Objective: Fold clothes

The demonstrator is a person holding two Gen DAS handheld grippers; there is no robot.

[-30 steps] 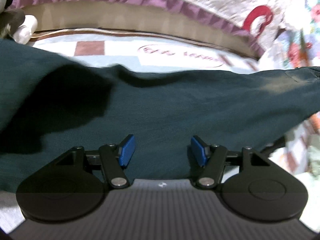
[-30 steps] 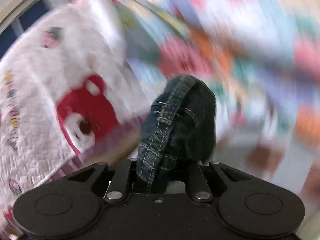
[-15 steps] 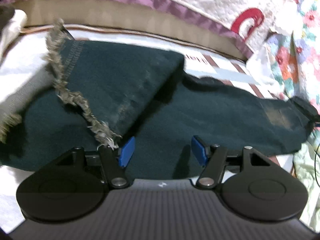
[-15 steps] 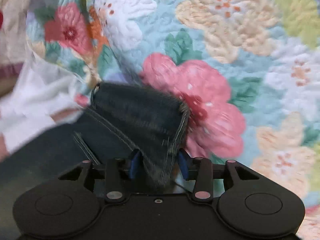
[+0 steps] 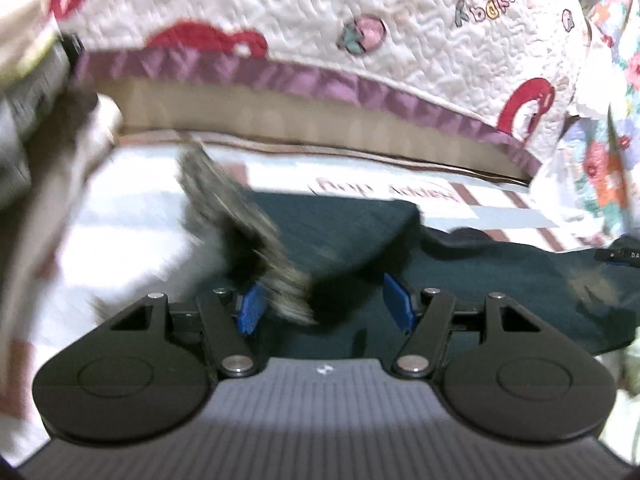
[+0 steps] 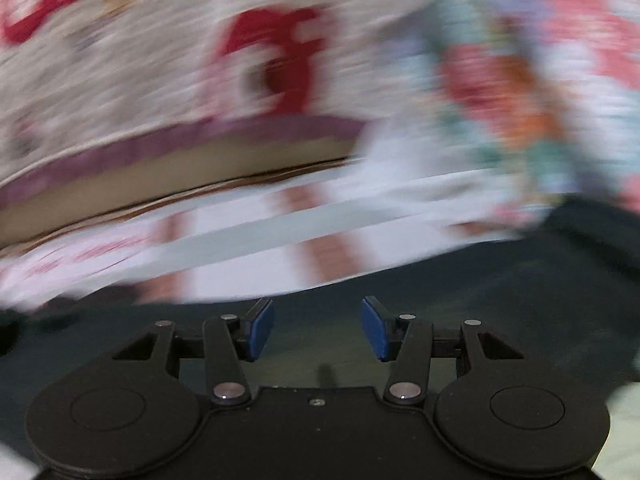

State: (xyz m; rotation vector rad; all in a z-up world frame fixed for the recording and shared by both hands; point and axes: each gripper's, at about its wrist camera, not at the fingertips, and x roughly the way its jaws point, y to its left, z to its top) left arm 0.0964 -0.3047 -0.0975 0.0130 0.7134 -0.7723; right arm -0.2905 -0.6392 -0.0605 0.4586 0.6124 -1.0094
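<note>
Dark jeans [image 5: 480, 280] lie flat on a white patterned bed sheet [image 5: 132, 216], one leg folded back over the rest [image 5: 344, 224]. Its frayed grey hem [image 5: 248, 240] runs diagonally, blurred, and ends beside the left blue pad. My left gripper [image 5: 323, 304] hovers low over the fabric, open, nothing between its pads. In the blurred right wrist view my right gripper [image 6: 318, 326] is open and empty above the same dark denim [image 6: 500, 300].
A quilted cream blanket [image 5: 320, 20] with red motifs and a purple border [image 5: 280, 76] rises behind the sheet. A floral quilt [image 5: 608, 120] [image 6: 520, 80] stands at the right. A pale blurred object [image 5: 36, 92] sits at the far left.
My right gripper has let go of the denim waistband and opened, swinging toward the bed. The left view has shifted; the frayed hem now lies closer to its left pad.
</note>
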